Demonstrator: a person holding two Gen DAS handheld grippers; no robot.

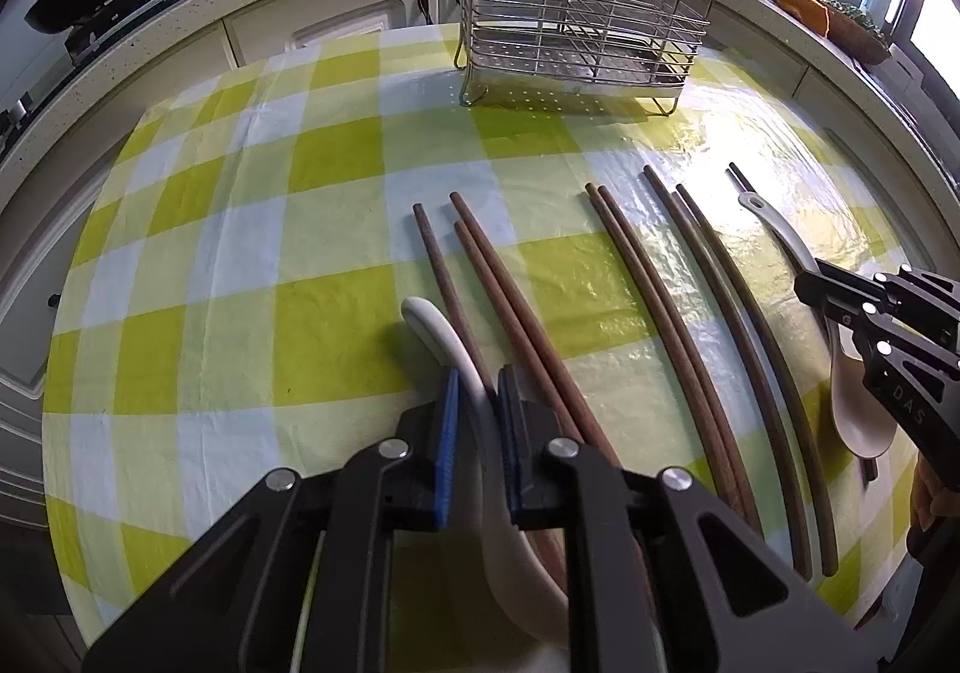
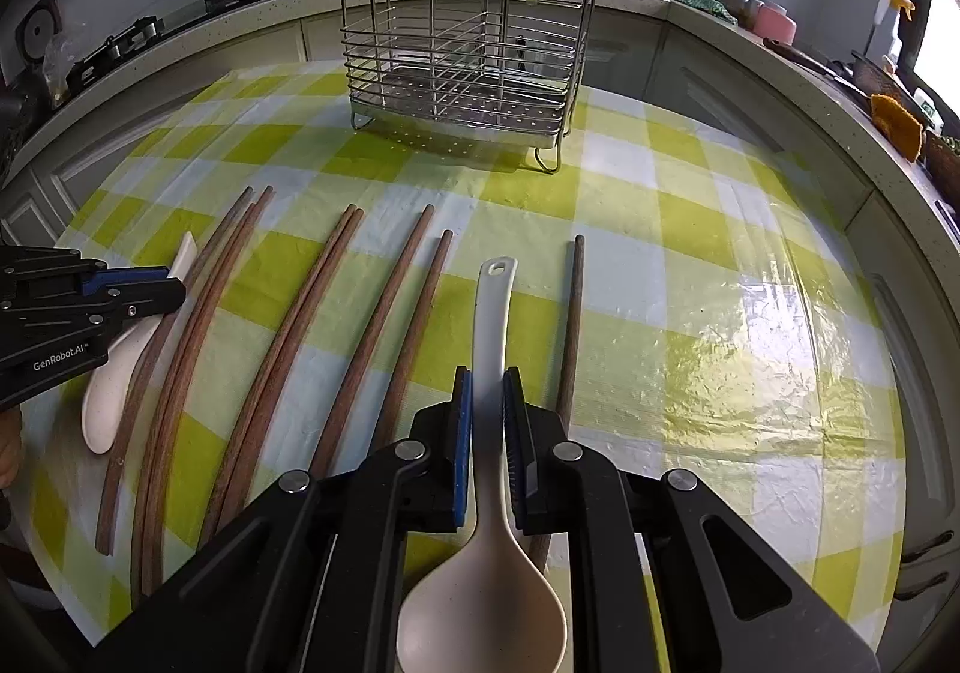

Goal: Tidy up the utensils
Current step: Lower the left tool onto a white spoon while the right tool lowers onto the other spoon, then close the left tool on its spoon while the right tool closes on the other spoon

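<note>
Left wrist view: my left gripper (image 1: 477,433) has its jaws drawn narrow onto the handle of a white spoon (image 1: 462,367); the grip sits on the handle, which I judge leaves the bowl free to go down into the rack first; the bowl lies under the jaws, the handle tip just ahead. Brown chopsticks (image 1: 510,307) lie touching the spoon to the right of the jaws; more lie further right. The wire utensil rack (image 1: 576,12) stands well ahead on the checked counter (image 1: 240,229), empty as far as I can see.

Right wrist view: my right gripper (image 2: 487,433) likewise holds a second white spoon (image 2: 492,325) by its handle, jaws narrow; one chopstick (image 2: 573,325) lies just right.
</note>
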